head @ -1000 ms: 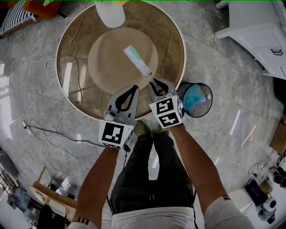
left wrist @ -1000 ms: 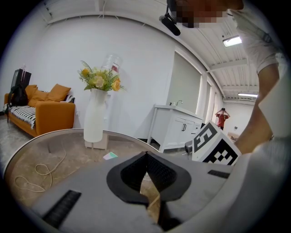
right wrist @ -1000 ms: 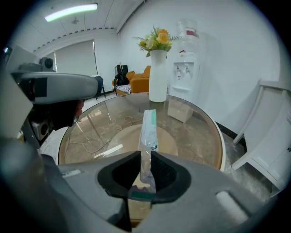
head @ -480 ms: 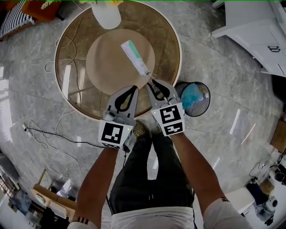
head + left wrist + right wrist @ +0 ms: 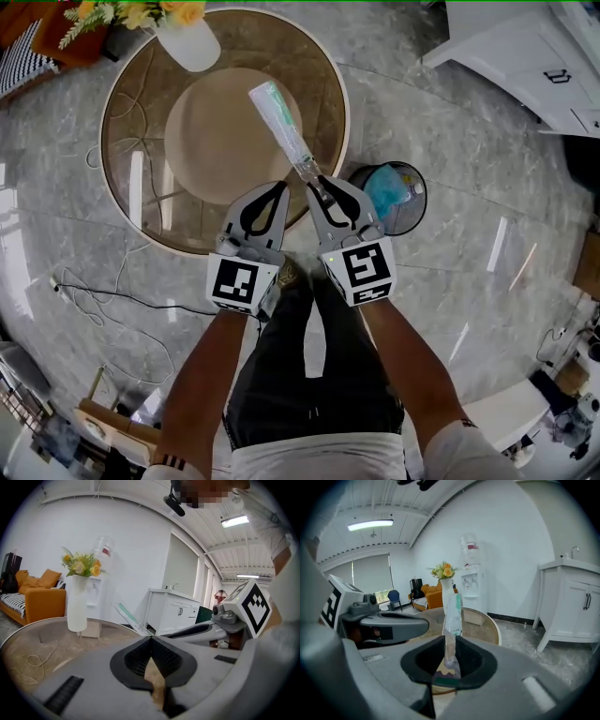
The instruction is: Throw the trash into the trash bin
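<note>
A long clear wrapper with green and white print (image 5: 279,120) sticks out from my right gripper (image 5: 317,184), which is shut on its near end. The wrapper hangs in the air above the near right part of the round glass table (image 5: 131,122). In the right gripper view the wrapper (image 5: 452,609) rises upright from between the pads (image 5: 449,641). My left gripper (image 5: 280,185) sits just left of it, shut with nothing in it (image 5: 151,639). The black trash bin (image 5: 414,224) stands on the floor right of the table, with blue trash inside.
A white vase of yellow flowers (image 5: 187,37) stands at the table's far edge. White cabinets (image 5: 525,56) fill the far right. A thin cable (image 5: 94,291) lies on the grey stone floor at the left. The person's legs are below both grippers.
My right gripper has risen with the wrapper, which left the tabletop and now hangs in the air. The left gripper kept its place in the view.
</note>
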`<state>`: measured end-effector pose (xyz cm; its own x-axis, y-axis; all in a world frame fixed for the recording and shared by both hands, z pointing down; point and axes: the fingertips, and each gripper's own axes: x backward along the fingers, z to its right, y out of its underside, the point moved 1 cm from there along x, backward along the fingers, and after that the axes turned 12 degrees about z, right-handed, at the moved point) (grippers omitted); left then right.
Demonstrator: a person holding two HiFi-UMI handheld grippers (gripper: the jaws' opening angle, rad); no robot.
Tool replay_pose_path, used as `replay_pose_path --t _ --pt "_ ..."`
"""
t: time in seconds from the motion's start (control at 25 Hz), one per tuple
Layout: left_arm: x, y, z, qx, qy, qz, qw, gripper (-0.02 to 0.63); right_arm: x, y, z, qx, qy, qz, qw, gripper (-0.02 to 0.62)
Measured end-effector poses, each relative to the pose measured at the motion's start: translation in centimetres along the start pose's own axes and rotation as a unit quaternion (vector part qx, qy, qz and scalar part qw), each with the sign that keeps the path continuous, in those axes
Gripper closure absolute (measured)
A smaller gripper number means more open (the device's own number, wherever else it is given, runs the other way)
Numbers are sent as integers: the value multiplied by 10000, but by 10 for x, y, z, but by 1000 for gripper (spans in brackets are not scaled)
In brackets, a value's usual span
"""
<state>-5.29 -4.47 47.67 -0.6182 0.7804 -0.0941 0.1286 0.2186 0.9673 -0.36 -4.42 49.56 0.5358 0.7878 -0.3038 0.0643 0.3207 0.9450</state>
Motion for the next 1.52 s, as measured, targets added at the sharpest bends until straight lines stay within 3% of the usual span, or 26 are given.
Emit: replay_pose_path --t 0.32,0.84,1.52 --pt "-19 -3 60 -51 363 19 9993 606 66 -3 33 -154 384 244 9988 529" --pt "-62 2 144 -183 891 -70 9958 606 164 24 112 -250 1119 35 9934 528" --pt "-104 18 204 -161 1143 -264 9930 606 229 102 184 -358 1519 -826 9843 518"
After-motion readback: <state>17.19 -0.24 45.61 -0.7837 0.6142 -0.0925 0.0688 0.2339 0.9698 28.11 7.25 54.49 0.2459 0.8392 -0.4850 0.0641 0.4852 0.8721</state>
